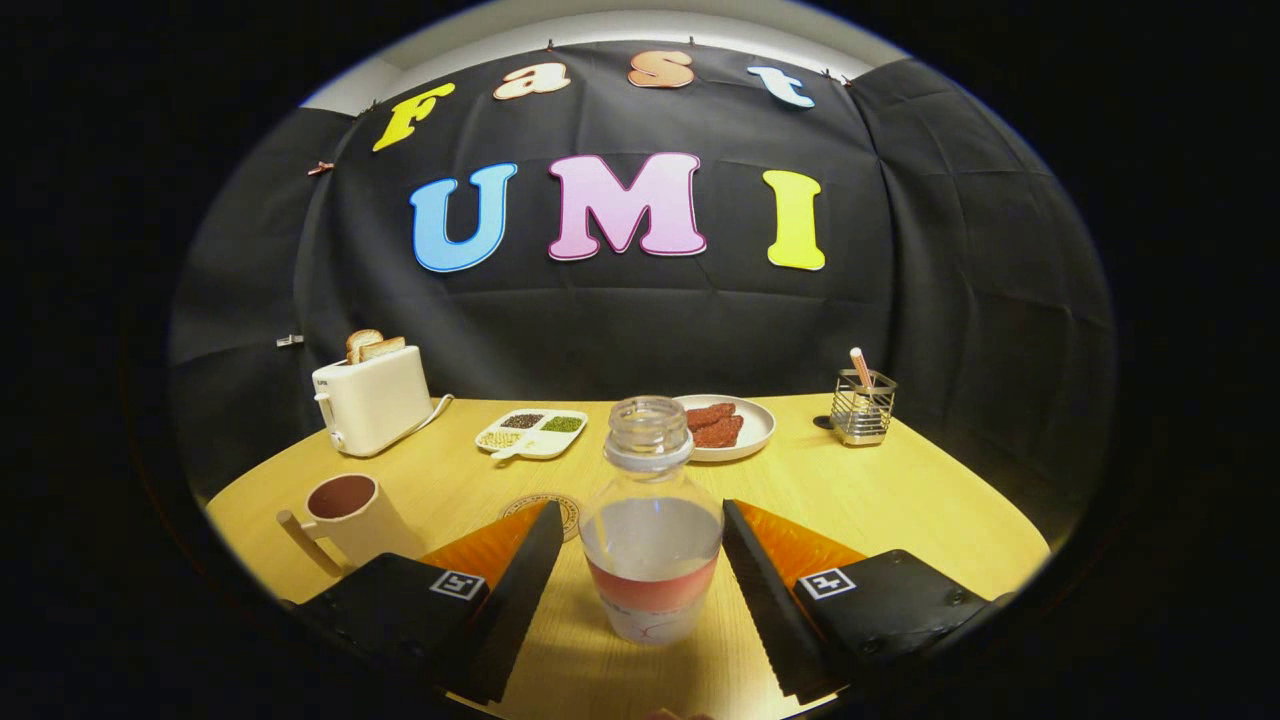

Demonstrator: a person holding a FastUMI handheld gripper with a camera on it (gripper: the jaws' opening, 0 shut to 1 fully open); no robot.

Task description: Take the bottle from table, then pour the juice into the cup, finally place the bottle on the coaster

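- currently the bottle [651, 520] stands upright on the wooden table [900, 500], between the two fingers of the gripper [640, 560]; cap off, neck open, clear liquid reaching about halfway up the body.
- gripper spread wide: a visible strip of table shows on each side between finger and bottle wall, so neither finger touches it. nothing held.
- cup [352, 515] sits left of the left finger, near the table's front-left edge, handle pointing toward that edge; inside looks dark.
- coaster [555, 510], a round disc, lies flat just beyond the left fingertip, between cup and bottle, partly hidden by the finger.
- open tabletop ahead of the bottle up to the plate [745, 430] with reddish pieces, which sits right behind the bottle's neck.
- sectioned tray [532, 433] of seeds lies left of the plate; toaster [372, 400] with bread in its slots stands further left, near the back-left edge, cord trailing right.
- wire holder [863, 408] with one stick stands near the back-right edge, well apart from the bottle.
- right of the right finger the tabletop is bare out to its curved edge.
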